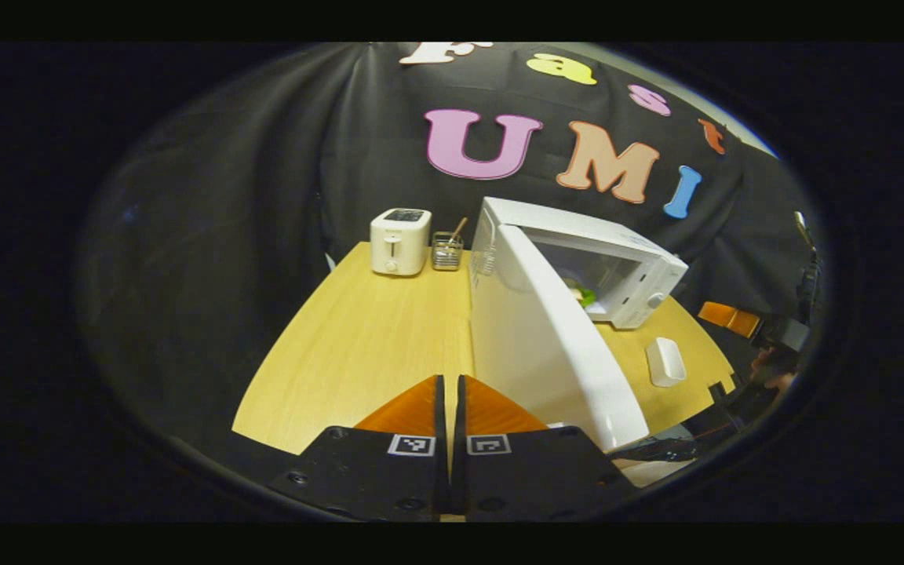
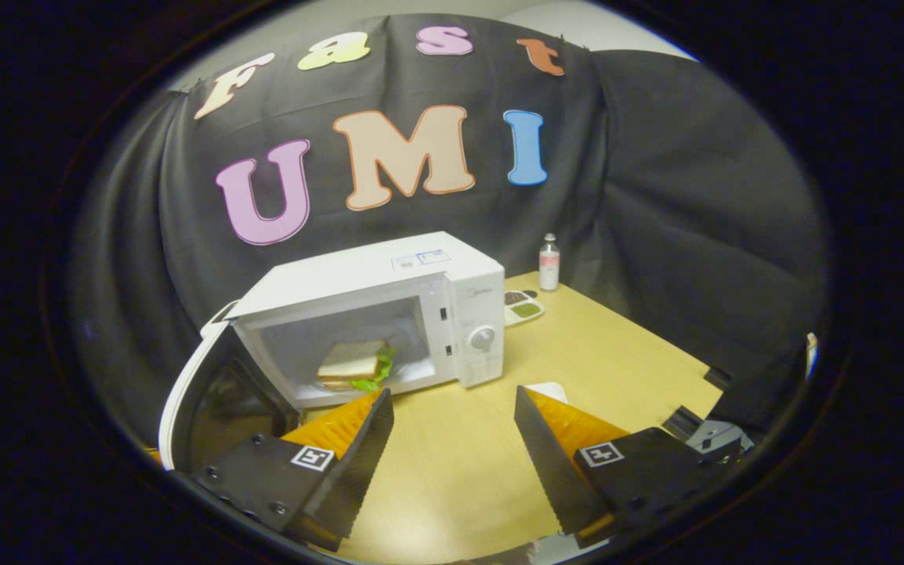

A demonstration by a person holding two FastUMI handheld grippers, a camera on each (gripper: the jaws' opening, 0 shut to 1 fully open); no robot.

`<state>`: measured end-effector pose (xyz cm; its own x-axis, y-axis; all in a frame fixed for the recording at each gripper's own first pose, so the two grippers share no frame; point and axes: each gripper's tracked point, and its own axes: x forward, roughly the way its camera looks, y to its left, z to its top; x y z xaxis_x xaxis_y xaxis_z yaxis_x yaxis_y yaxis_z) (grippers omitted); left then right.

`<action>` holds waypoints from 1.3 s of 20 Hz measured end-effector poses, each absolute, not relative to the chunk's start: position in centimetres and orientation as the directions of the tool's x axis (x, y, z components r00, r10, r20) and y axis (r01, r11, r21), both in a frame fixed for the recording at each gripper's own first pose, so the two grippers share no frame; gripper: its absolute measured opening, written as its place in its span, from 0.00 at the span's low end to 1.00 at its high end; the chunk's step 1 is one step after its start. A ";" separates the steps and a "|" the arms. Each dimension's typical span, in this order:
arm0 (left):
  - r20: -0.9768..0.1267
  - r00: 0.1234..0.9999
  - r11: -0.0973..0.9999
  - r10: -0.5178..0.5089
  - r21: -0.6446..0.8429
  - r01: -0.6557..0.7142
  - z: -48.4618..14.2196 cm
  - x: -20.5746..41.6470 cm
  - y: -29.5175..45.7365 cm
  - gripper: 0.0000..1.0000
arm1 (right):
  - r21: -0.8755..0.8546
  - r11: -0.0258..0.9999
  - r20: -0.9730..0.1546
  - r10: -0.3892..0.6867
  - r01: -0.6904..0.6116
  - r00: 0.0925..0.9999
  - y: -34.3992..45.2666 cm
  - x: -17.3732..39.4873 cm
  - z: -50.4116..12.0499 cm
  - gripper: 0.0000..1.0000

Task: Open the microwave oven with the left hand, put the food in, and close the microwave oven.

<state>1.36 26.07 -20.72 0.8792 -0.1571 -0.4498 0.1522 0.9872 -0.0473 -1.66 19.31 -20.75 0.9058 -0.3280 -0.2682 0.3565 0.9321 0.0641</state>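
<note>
Both tongs are empty: my right gripper (image 2: 452, 408) gapes wide just in front of the microwave (image 2: 389, 314), sandwich (image 2: 354, 365) lying inside beyond its tips. My left gripper (image 1: 450, 392) is pinched together beside the swung-out door (image 1: 546, 345). Labels on the microwave's top are too small to read.

Wooden table (image 2: 577, 345) bearing microwave (image 2: 389, 298), toaster (image 1: 399, 241)

sandwich (image 2: 351, 365) inside open microwave (image 2: 389, 314), on table (image 2: 577, 353)
</note>
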 end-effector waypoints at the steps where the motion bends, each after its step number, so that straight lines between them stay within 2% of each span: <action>1: -0.461 0.869 0.983 -0.180 -0.056 0.173 -21.0 1.2 25.5 0.00 | 0.065 0.926 -0.277 -0.342 0.373 0.898 18.9 -2.7 -21.0 0.97; 6: -0.480 0.839 0.965 -0.257 -0.081 0.249 -21.7 1.5 22.8 0.00 | 0.000 0.888 -0.291 -0.439 0.459 0.850 15.8 -7.4 -22.2 0.92; 8: -0.486 0.828 0.957 -0.280 -0.079 0.278 -21.7 1.6 21.4 0.00 | 0.005 0.878 -0.313 -0.453 0.479 0.835 15.2 -8.4 -22.8 0.97; 9: -0.492 0.820 0.953 -0.293 -0.076 0.294 -21.9 1.6 20.7 0.01 | 0.004 0.873 -0.322 -0.460 0.487 0.827 14.8 -8.9 -23.0 0.93; 12: -0.509 0.802 0.941 -0.313 -0.052 0.334 -22.3 1.6 18.7 0.02 | -0.011 0.864 -0.331 -0.479 0.504 0.813 13.3 -10.0 -23.3 0.92; 14: -0.521 0.792 0.938 -0.319 -0.051 0.344 -22.2 1.4 17.3 0.00 | -0.003 0.863 -0.333 -0.478 0.506 0.813 12.3 -10.2 -23.1 0.92; 15: -0.528 0.787 0.937 -0.319 -0.052 0.345 -22.4 1.5 16.6 0.01 | 0.003 0.862 -0.336 -0.477 0.507 0.812 11.8 -10.1 -23.1 0.97; 16: -0.534 0.783 0.937 -0.318 -0.049 0.347 -22.6 1.7 15.8 0.01 | 0.013 0.862 -0.337 -0.473 0.507 0.814 11.2 -9.9 -23.3 0.93; 19: -0.551 0.782 0.942 -0.292 -0.024 0.334 -23.2 2.5 14.0 0.01 | 0.021 0.862 -0.350 -0.468 0.507 0.811 9.3 -9.1 -23.4 0.93; 21: -0.560 0.782 0.948 -0.274 -0.023 0.316 -23.5 3.0 12.6 0.02 | 0.027 0.868 -0.348 -0.456 0.495 0.819 8.1 -8.3 -22.9 0.97; 22: -0.565 0.781 0.952 -0.266 -0.026 0.306 -23.6 3.4 11.9 0.02 | 0.027 0.872 -0.349 -0.451 0.489 0.822 7.3 -7.8 -22.8 0.93; 23: -0.565 0.783 0.955 -0.259 -0.029 0.295 -23.6 3.8 11.2 0.01 | 0.027 0.874 -0.349 -0.447 0.485 0.824 6.6 -7.3 -22.7 0.97; 26: -0.559 0.795 0.962 -0.233 -0.014 0.272 -23.5 5.3 9.4 0.00 | 0.031 0.880 -0.337 -0.437 0.473 0.834 4.2 -5.7 -21.9 0.97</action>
<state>5.30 9.36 -23.53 0.7954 -0.2335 -0.5594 0.2723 0.9621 -0.0144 -5.73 4.25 -21.86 0.8341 -0.4365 -0.3372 0.4734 0.8803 0.0315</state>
